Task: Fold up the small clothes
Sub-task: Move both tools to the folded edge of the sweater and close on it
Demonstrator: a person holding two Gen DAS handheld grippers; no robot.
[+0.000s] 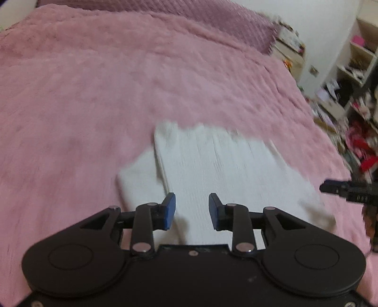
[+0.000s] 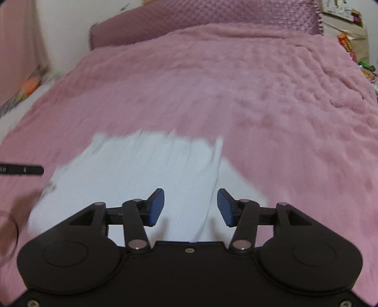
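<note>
A white ribbed garment (image 1: 219, 170) lies flat on a pink fluffy blanket (image 1: 94, 99), with a folded layer on top and a flap sticking out at its left. My left gripper (image 1: 191, 211) is open and empty, just above the garment's near edge. In the right wrist view the same white garment (image 2: 141, 170) lies ahead, with a fold edge running down under my right gripper (image 2: 191, 207), which is open and empty above it. The right gripper's tip shows at the right edge of the left wrist view (image 1: 347, 189). The left gripper's tip shows at the left edge of the right wrist view (image 2: 23, 170).
A darker pink pillow (image 2: 212, 14) lies along the head of the bed. Cluttered white shelves (image 1: 354, 78) and a bedside unit stand beyond the bed's right edge. Both frames are motion-blurred.
</note>
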